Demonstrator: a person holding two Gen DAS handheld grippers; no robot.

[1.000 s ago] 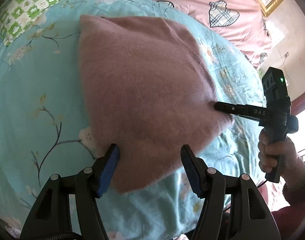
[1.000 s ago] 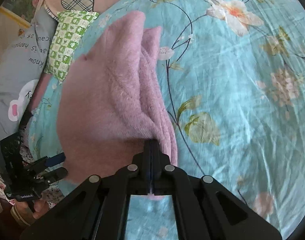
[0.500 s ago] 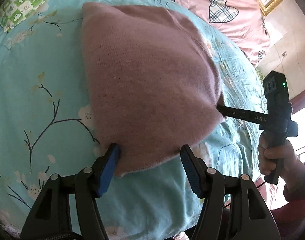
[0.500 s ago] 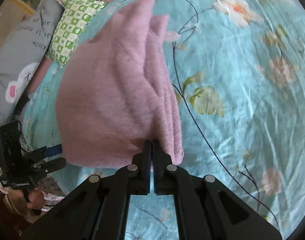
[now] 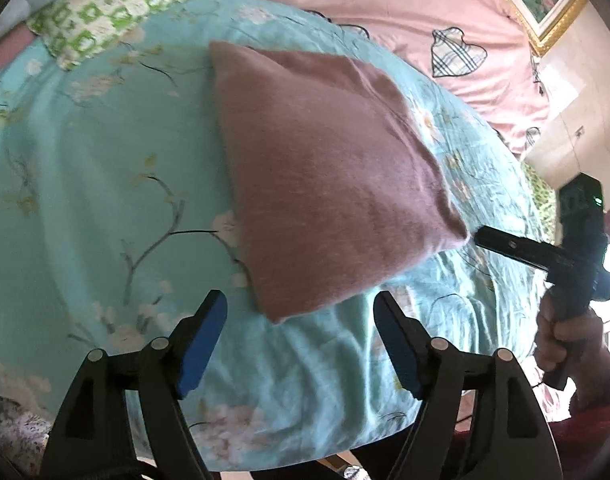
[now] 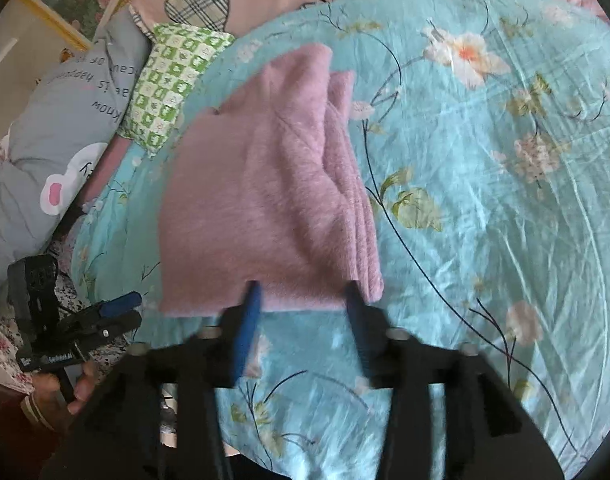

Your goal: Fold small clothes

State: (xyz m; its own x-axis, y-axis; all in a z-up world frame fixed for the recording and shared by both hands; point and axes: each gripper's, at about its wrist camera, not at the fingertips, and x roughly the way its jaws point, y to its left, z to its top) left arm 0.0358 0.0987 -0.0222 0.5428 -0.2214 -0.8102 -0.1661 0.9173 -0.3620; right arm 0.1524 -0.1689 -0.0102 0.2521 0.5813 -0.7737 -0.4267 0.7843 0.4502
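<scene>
A turquoise floral bedsheet (image 5: 105,184) fills most of both wrist views, with a pink quilt (image 5: 385,4) printed with plaid hearts beyond it, a grey cushion (image 6: 45,128) with lettering and a green checked pillow (image 6: 165,80) near the far edge. On the sheet lies the folded pink garment (image 5: 329,184), a soft, fuzzy knit folded into a roughly four-sided pad with stacked layers showing along one side in the right wrist view (image 6: 265,184). The left gripper (image 5: 301,320) stands just short of the garment's near corner; its blue-padded jaws have just been opening and now stand wide apart, with the corner reaching toward the gap but no pad pressing on it. The right gripper (image 6: 301,296) is blurred, and its jaws have just been opening too; they stand apart at the garment's near edge, which lies across the gap between the blue pads without being pinched. In the left wrist view the right gripper's tip sits just beside the garment's right-hand corner, held by the person's right hand (image 5: 565,336). The left hand (image 6: 65,392) shows at the lower left of the right wrist view.
</scene>
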